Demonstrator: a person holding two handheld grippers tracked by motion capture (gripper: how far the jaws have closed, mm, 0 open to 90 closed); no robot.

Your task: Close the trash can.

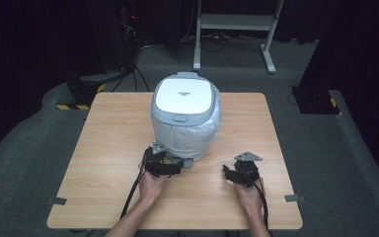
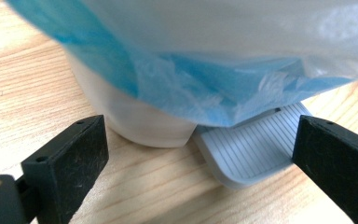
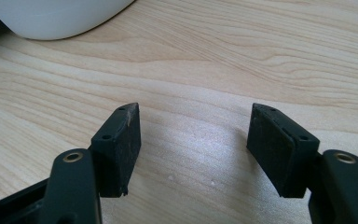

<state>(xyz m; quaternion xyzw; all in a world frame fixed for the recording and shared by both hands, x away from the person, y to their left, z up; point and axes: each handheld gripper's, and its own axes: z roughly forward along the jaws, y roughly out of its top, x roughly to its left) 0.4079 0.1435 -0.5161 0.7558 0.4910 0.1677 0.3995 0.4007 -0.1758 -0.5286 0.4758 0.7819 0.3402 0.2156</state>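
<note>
A small white pedal bin (image 1: 185, 116) with a grey-rimmed lid stands mid-table, a pale bag liner (image 1: 197, 138) hanging over its sides. Its grey ribbed pedal (image 2: 249, 151) juts out at the front base, under the bluish liner (image 2: 182, 70). My left gripper (image 1: 167, 167) sits right at that pedal, its jaws wide apart with the pedal and the bin's base between them, untouched. My right gripper (image 1: 233, 175) rests low over bare wood to the bin's right, jaws apart with nothing between them; the bin's white base (image 3: 51, 18) lies beyond them.
The wooden table (image 1: 103, 148) has bare wood on both sides of the bin. Tape tabs (image 1: 56, 201) mark its front corners. Beyond it are a white frame's legs (image 1: 237, 29) and dark stands on the carpet.
</note>
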